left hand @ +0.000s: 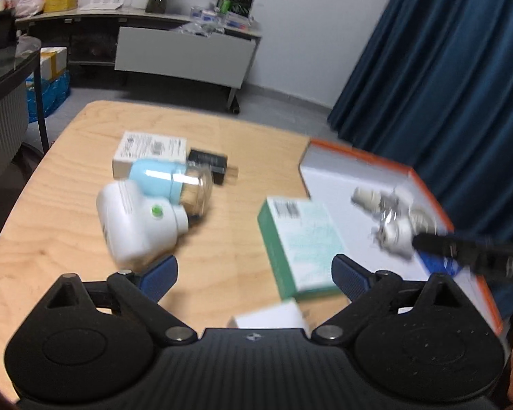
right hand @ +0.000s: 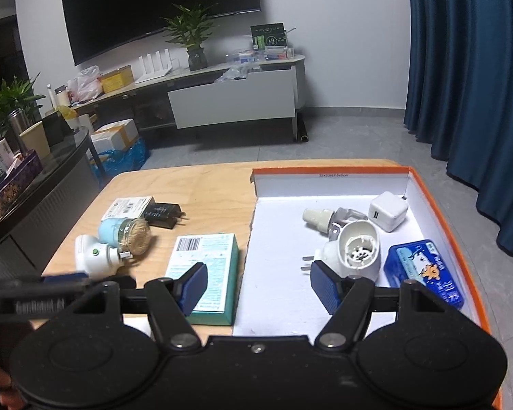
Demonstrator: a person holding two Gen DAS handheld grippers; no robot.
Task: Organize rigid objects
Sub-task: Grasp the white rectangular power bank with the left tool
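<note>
- Left claw (left hand: pixel 254 275) hangs over the table (left hand: pixel 68 205) with its jaws spread wide and nothing between them.
- Right claw (right hand: pixel 258 285) is also wide open and empty, sitting above the near left edge of the orange tray (right hand: pixel 441 205), one finger over the green box (right hand: pixel 205 273) and the other over the tray floor.
- The green box lies flat on the table, just beside the tray's left wall, barcode end pointing away.
- Inside the tray: a white plug-in (right hand: pixel 355 249) with its round open end facing up and prongs sticking left, a clear bottle with a cream cap (right hand: pixel 321 218) behind it, a white charger cube (right hand: pixel 388 215) toward the back, and a blue tin (right hand: pixel 425 273) near the right wall.
- Still out on the table, bunched together on the left: a white plug gadget with a green dot (right hand: pixel 92 256), a light-blue jar on its side (right hand: pixel 126 234) touching it, a white carton (right hand: pixel 128 206) behind those, and a black adapter (right hand: pixel 162 213) right beside the carton.
- Left wrist view is pretty smeary, so tray contents are mush there; a small white thing (left hand: pixel 273 316) peeks out right in front of the left claw's body, can't tell what it is.
</note>
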